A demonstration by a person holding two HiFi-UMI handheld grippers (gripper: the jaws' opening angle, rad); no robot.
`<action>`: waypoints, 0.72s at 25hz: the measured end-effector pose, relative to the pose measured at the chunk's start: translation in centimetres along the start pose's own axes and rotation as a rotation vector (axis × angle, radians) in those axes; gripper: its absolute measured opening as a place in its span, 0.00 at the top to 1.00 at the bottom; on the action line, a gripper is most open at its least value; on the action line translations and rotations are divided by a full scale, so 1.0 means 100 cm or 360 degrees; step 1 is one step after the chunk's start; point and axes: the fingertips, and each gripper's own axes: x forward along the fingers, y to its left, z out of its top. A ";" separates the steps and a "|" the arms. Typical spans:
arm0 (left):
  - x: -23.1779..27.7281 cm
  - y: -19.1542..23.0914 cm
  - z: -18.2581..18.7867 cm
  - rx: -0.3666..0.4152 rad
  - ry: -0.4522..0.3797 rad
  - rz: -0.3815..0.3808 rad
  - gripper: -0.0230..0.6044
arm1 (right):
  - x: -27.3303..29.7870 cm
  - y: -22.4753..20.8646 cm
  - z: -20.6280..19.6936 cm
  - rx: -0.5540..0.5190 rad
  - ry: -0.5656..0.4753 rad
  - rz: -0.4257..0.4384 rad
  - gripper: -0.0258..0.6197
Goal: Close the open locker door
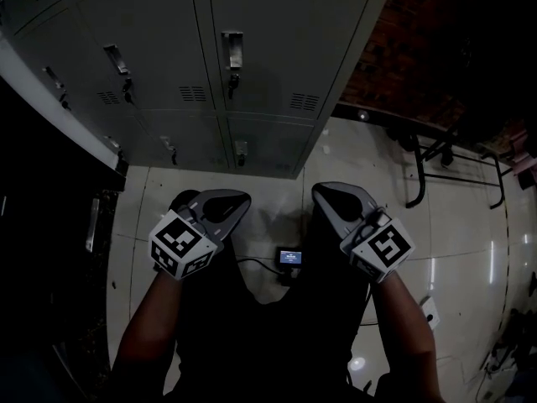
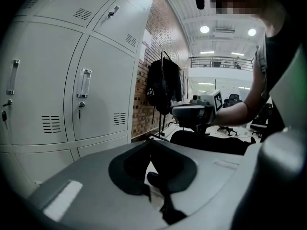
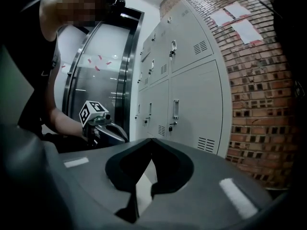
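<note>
The grey lockers (image 1: pixel 252 74) stand ahead of me, and every door I can see on them lies flush and shut. They also show in the left gripper view as the lockers (image 2: pixel 96 95) and in the right gripper view as the lockers (image 3: pixel 192 95). My left gripper (image 1: pixel 237 200) is held low over the floor, well short of the lockers, its jaws shut with nothing between them (image 2: pixel 149 139). My right gripper (image 1: pixel 325 193) hangs beside it at the same height, also shut and holding nothing (image 3: pixel 152 139). Neither gripper touches a door or handle.
A small black device with a lit screen (image 1: pixel 289 257) lies on the tiled floor between my arms, with a cable. A black metal rack (image 1: pixel 428 166) stands right of the lockers by the brick wall (image 1: pixel 403 49); a black bag (image 2: pixel 163 87) hangs there. A dark glass doorway (image 3: pixel 100 80) is left.
</note>
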 end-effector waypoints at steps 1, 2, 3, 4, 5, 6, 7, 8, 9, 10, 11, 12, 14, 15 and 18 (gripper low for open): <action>0.001 -0.001 0.000 0.0002 0.0001 -0.0001 0.94 | -0.002 0.001 -0.002 -0.0006 0.0008 0.0000 0.96; 0.003 -0.001 0.000 0.0002 0.0005 -0.0003 0.94 | -0.005 0.001 -0.005 -0.0007 0.0016 -0.0001 0.96; 0.003 -0.002 -0.001 0.0001 0.0009 -0.0005 0.94 | -0.007 0.002 -0.008 -0.0002 0.0024 -0.0003 0.96; 0.004 -0.003 -0.001 0.0001 0.0013 -0.0006 0.94 | -0.009 0.001 -0.012 0.0008 0.0031 -0.0004 0.96; 0.005 -0.003 -0.002 0.0001 0.0015 -0.0008 0.94 | -0.011 0.001 -0.015 0.0022 0.0039 -0.0008 0.96; 0.007 -0.004 -0.002 0.0001 0.0017 -0.0010 0.94 | -0.012 0.000 -0.017 0.0036 0.0046 -0.0013 0.96; 0.008 -0.005 -0.002 0.0001 0.0018 -0.0012 0.94 | -0.014 -0.001 -0.020 0.0049 0.0051 -0.0017 0.96; 0.009 -0.005 -0.001 0.0001 0.0019 -0.0015 0.94 | -0.015 -0.002 -0.021 0.0060 0.0056 -0.0019 0.96; 0.009 -0.005 -0.001 0.0002 0.0020 -0.0016 0.94 | -0.016 -0.002 -0.023 0.0070 0.0058 -0.0017 0.96; 0.009 -0.005 -0.001 0.0004 0.0020 -0.0017 0.94 | -0.016 -0.002 -0.023 0.0080 0.0058 -0.0012 0.96; 0.010 -0.005 -0.001 0.0005 0.0022 -0.0016 0.94 | -0.016 -0.001 -0.024 0.0089 0.0056 -0.0002 0.96; 0.010 -0.005 -0.002 0.0005 0.0024 -0.0015 0.94 | -0.016 0.000 -0.025 0.0095 0.0056 0.0010 0.96; 0.010 -0.005 -0.002 0.0003 0.0029 -0.0017 0.94 | -0.016 0.003 -0.029 0.0081 0.0070 0.0033 0.96; 0.010 -0.006 -0.002 0.0003 0.0031 -0.0018 0.94 | -0.015 0.005 -0.031 0.0060 0.0088 0.0038 0.96; 0.010 -0.006 -0.002 0.0010 0.0033 -0.0015 0.94 | -0.012 0.007 -0.036 0.0032 0.0141 0.0031 0.96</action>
